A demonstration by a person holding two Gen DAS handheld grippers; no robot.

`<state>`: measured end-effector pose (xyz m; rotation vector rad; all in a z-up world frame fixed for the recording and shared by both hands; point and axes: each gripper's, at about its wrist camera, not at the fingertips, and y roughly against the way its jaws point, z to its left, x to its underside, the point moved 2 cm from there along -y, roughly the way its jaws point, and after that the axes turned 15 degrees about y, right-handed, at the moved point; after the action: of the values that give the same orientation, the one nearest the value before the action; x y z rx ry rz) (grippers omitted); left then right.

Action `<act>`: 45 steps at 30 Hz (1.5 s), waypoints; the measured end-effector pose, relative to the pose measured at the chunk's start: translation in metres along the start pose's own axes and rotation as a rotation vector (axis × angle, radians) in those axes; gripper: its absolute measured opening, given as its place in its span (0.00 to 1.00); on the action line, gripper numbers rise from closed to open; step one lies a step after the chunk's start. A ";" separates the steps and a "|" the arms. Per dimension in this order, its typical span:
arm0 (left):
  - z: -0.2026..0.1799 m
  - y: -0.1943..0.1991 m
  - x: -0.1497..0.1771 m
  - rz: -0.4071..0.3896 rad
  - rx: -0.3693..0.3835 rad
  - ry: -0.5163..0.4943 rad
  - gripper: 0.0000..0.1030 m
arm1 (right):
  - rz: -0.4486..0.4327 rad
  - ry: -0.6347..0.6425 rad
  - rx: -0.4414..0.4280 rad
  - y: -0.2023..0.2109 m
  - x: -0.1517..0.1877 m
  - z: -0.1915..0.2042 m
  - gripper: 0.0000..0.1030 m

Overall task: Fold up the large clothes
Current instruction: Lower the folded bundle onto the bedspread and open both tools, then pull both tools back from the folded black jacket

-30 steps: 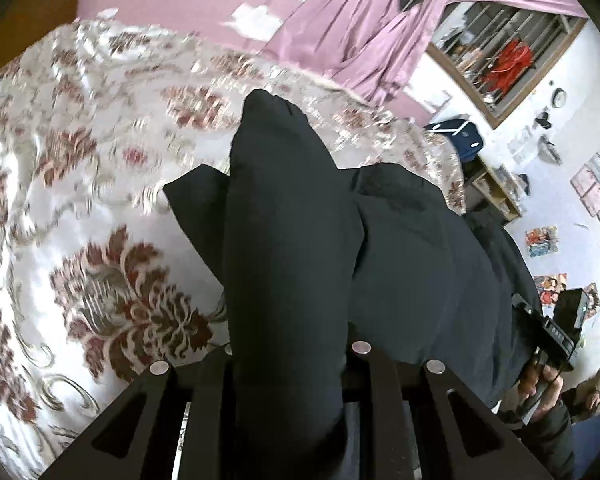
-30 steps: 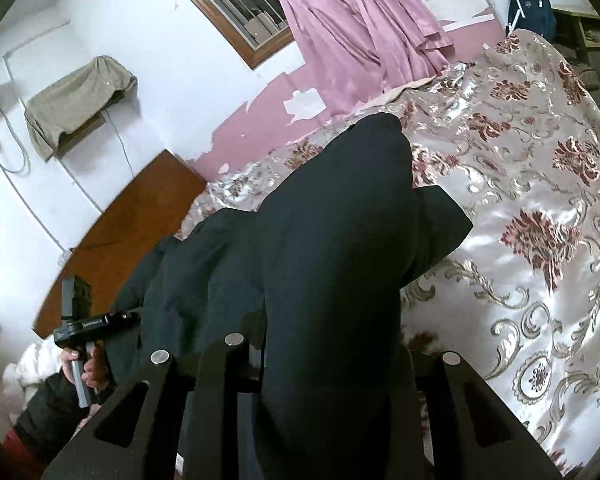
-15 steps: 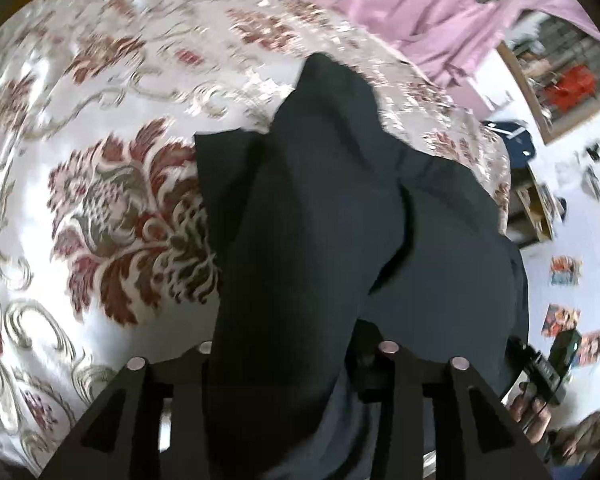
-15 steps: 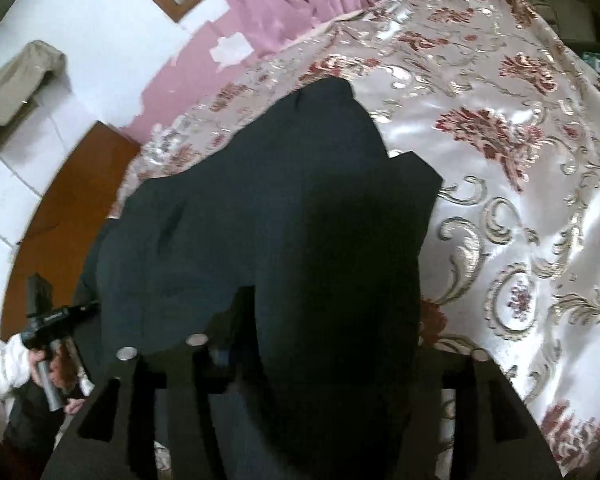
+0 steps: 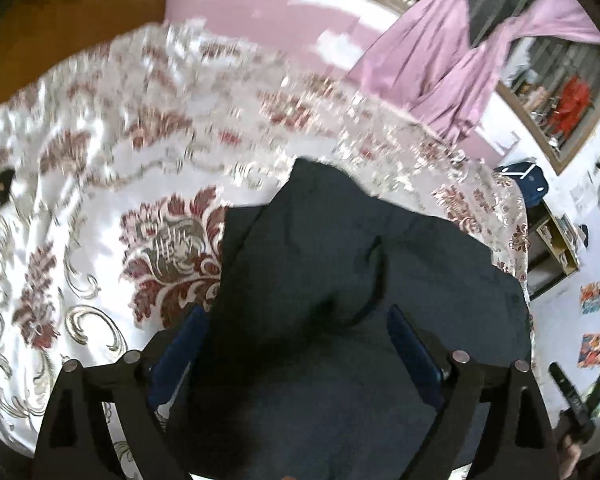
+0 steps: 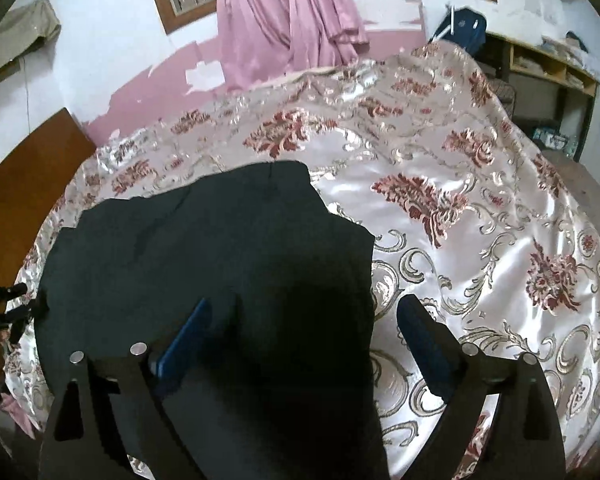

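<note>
Both my left gripper [image 5: 296, 344] and my right gripper [image 6: 304, 340] are opening their jaws wide, the blue pads clear of the dark garment [image 6: 204, 248] that lies between them, spread in a folded heap on the flowered bedspread [image 6: 480, 240] near its front edge.

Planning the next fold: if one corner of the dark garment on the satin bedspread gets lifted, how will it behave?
Probably floppy: the dark garment lies in soft creases, so it should drape. It may slide, since the bedspread looks glossy. Layers could shift apart.
</note>
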<state>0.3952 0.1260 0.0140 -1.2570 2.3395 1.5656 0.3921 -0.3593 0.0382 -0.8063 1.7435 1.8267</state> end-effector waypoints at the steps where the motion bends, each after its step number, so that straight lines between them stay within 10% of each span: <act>1: -0.004 0.008 0.005 -0.026 0.017 -0.013 0.91 | -0.027 0.003 0.008 0.008 0.002 0.004 0.89; 23: -0.013 0.141 0.124 -0.430 0.077 -0.225 1.00 | -0.402 0.142 0.063 0.148 0.059 0.099 0.96; 45: 0.000 0.162 0.209 -0.434 0.036 -0.334 1.00 | -0.417 0.178 -0.002 0.176 0.142 0.149 0.98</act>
<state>0.1509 0.0271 0.0392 -1.2691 1.7444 1.4447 0.1553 -0.2298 0.0646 -1.2590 1.5296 1.5140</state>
